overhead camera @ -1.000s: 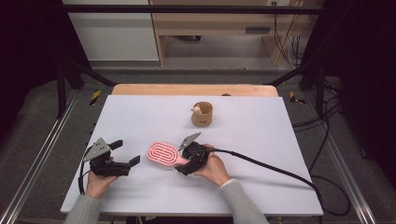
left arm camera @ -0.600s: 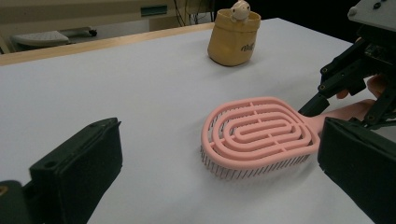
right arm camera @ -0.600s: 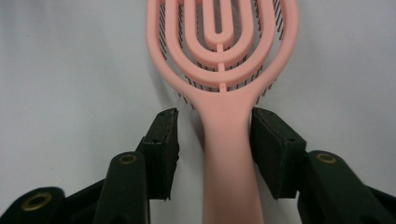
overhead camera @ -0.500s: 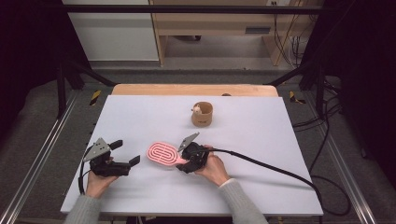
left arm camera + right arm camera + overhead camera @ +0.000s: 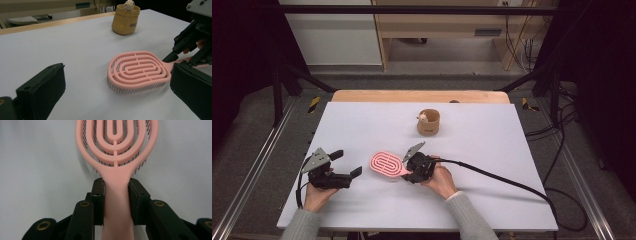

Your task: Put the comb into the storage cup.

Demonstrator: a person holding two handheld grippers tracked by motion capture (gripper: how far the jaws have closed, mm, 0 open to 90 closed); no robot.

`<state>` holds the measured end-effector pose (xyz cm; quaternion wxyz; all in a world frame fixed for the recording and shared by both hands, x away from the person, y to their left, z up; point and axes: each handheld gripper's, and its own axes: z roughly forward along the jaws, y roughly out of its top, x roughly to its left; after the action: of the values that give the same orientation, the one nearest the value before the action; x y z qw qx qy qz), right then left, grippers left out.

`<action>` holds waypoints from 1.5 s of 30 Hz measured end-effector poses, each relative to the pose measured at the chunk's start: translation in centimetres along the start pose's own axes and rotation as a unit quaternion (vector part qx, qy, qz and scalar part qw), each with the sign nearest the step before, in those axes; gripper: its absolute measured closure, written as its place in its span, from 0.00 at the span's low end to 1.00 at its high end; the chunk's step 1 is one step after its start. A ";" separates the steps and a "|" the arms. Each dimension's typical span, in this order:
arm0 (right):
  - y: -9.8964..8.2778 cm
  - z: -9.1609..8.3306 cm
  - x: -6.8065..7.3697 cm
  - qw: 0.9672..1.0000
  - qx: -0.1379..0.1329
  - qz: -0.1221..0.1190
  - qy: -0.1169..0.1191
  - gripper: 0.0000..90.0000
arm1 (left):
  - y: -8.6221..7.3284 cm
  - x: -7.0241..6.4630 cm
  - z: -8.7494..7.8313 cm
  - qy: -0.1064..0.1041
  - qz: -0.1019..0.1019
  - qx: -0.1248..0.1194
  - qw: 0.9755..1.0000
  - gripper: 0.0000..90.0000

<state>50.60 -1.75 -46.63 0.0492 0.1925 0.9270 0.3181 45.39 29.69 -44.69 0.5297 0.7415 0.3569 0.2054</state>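
A pink hairbrush [image 5: 386, 165] lies bristles down on the white table [image 5: 492, 150], near the front middle. My right gripper [image 5: 409, 170] reaches it from the right. Its jaws have just been closing with the handle between them, and in the right gripper view both pads now press the pink hairbrush [image 5: 117, 147] just below the head, so the right gripper [image 5: 116, 185] is shut on it. My left gripper [image 5: 347, 163] rests to the left of the brush, open and holding nothing. Its view looks across the hairbrush [image 5: 137, 68] to the right gripper [image 5: 175, 61].
A tan cup [image 5: 428, 122] with a small pale figure in it stands behind the brush, toward the back middle of the table; the left gripper view shows the cup [image 5: 125, 21] too. A black cable [image 5: 512, 182] trails right from my right gripper.
The right gripper's jaws have drawn in around the brush handle. Both hands and the brush stay where they were.
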 end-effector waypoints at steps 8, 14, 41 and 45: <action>0.0 0.0 0.0 1.000 -0.003 0.002 -0.001 0.77 | 0.0 0.0 0.0 0.000 0.000 -0.001 1.000 0.00; 0.0 -0.1 0.0 1.000 -0.005 0.011 0.004 0.78 | 0.0 0.0 -0.1 0.001 0.000 -0.001 1.000 0.00; 0.7 -2.9 0.1 0.999 -0.044 0.025 -0.014 0.78 | 0.2 0.1 -0.4 0.001 -0.008 -0.010 1.000 0.00; 0.9 -3.6 0.1 0.998 -0.056 0.027 -0.018 0.78 | 0.3 0.0 -0.4 0.000 -0.010 -0.011 1.000 0.00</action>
<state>50.06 -3.13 -43.29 0.0676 0.2198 0.9013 0.3671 45.19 29.91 -44.30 0.5397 0.7323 0.3621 0.2033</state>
